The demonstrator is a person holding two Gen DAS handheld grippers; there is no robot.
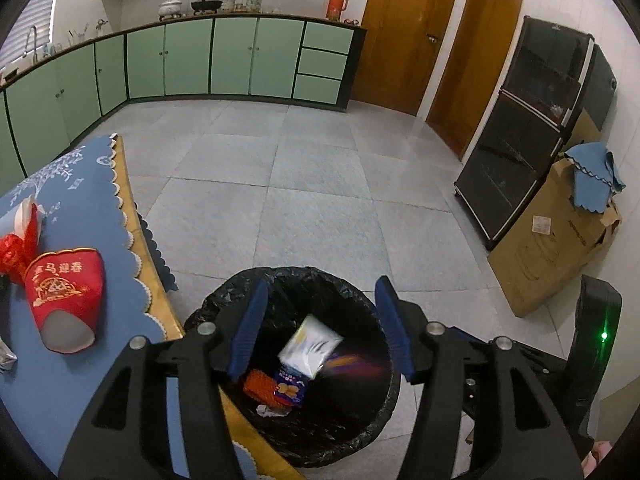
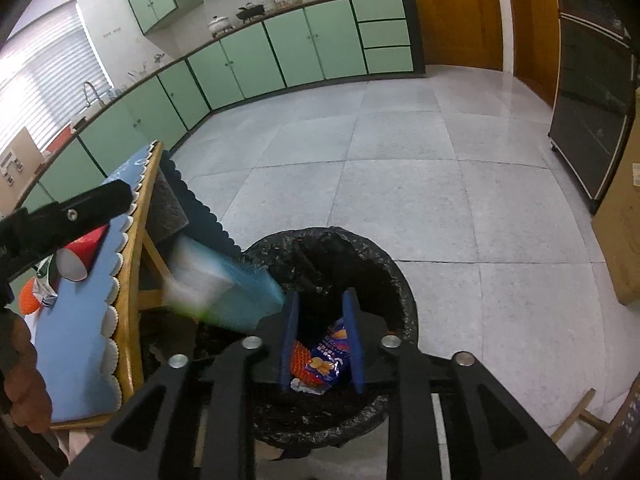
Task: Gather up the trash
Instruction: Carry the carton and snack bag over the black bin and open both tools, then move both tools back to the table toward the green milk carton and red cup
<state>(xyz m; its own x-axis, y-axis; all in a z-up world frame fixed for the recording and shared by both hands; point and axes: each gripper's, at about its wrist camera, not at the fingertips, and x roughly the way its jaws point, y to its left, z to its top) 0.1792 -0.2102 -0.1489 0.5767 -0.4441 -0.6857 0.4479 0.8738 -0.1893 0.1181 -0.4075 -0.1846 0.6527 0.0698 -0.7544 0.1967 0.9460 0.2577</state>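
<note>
A black-lined trash bin stands on the floor beside the table; it also shows in the right wrist view. My left gripper is open above it, and a blurred white packet is in the air falling into the bin. An orange wrapper and a blue snack bag lie inside. My right gripper is open and empty over the bin. The falling packet shows as a white and blue blur. A red paper cup and red wrappers lie on the table.
The table has a blue scalloped cloth, left of the bin. A black cabinet and a cardboard box stand at the right. Green kitchen cabinets line the far wall. Tiled floor lies beyond the bin.
</note>
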